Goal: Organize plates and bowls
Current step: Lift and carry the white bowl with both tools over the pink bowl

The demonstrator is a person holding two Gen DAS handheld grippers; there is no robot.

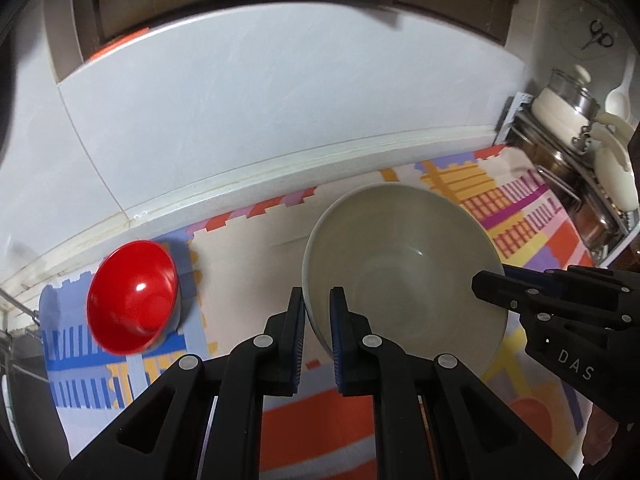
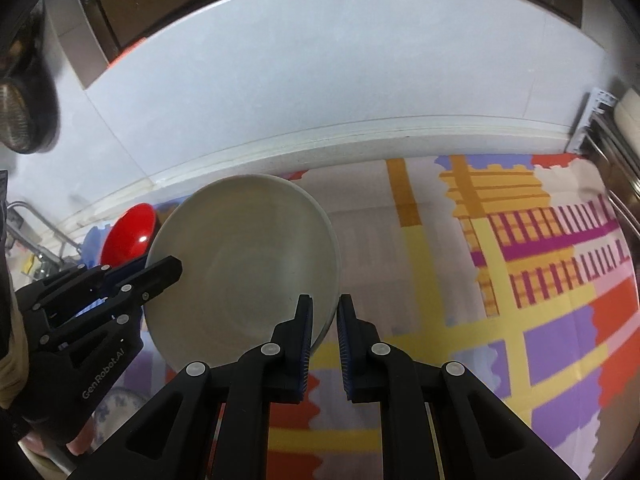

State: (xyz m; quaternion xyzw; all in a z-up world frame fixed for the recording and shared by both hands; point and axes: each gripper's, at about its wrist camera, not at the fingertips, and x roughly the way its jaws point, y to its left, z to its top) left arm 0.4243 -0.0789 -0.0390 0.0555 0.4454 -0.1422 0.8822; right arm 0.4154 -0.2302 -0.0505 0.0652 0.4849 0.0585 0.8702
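A large grey-green bowl hangs above the colourful patterned mat, held from both sides. My left gripper is shut on its rim at the left edge. At the opposite edge my right gripper is shut on the rim too, one pad inside and one outside the wall. A glossy red bowl rests tilted on the mat to the left, apart from both grippers.
A metal rack with pots and cream utensils stands at the mat's right end. Scissors hang on the wall above it. The grey wall runs behind the mat. A patterned plate lies low on the left, beside a person's hand.
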